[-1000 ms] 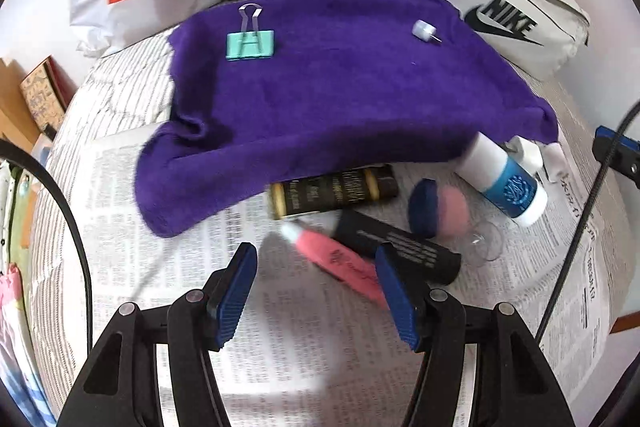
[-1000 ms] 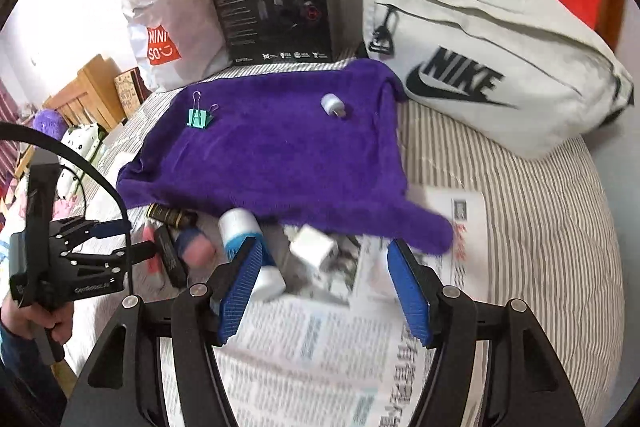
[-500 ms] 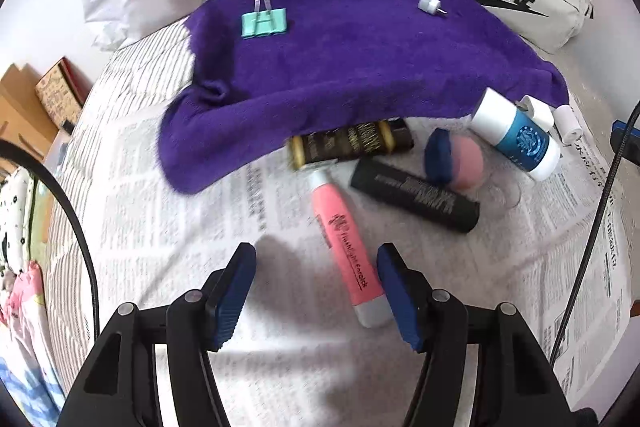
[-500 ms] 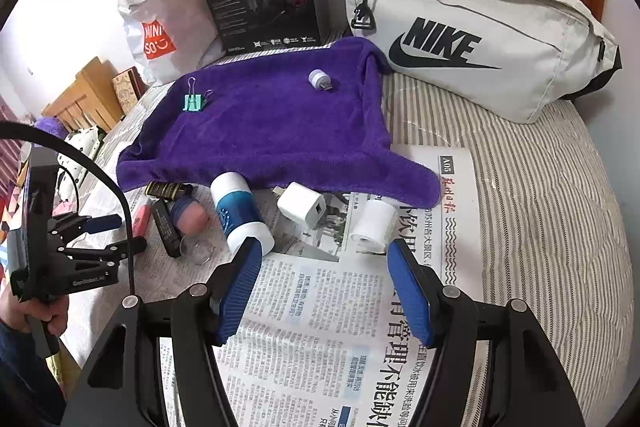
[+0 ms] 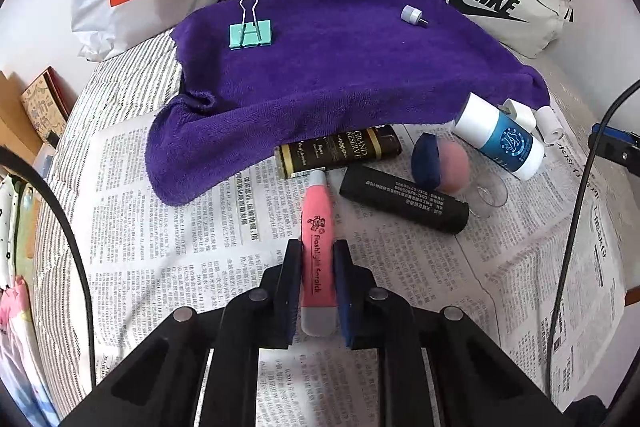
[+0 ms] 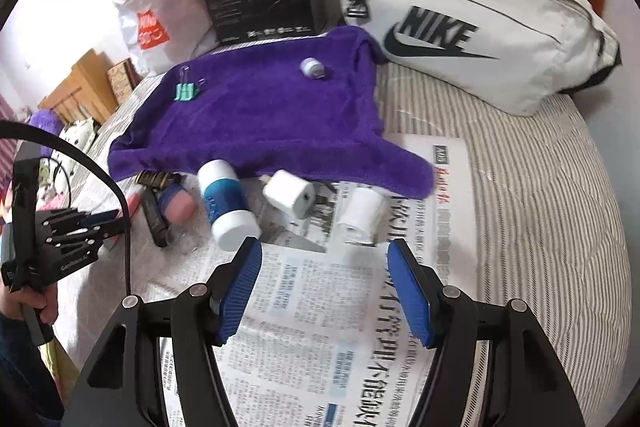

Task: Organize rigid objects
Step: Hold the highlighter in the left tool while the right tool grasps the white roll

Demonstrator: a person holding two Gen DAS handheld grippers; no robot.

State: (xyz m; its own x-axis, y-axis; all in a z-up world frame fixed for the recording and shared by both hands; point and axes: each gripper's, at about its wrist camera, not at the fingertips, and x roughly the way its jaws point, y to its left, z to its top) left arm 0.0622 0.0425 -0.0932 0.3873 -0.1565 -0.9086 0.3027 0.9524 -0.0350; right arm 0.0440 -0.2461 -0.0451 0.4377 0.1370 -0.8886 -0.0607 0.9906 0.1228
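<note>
Left gripper clamps the pink tube; right gripper waits, jaws apart.
The tube lies on newspaper near the bed's front edge, gripped low for lifting; rightward, the blue bottle and charger sit ungrasped before the towel.

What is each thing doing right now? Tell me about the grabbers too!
Left gripper: shut on the pink tube.
Right gripper: open, holding nothing.
Pink tube: lying on the newspaper, pinched between fingers.
Blue-and-white bottle: lying on its side.
Mint binder clip: resting on the purple towel.
</note>
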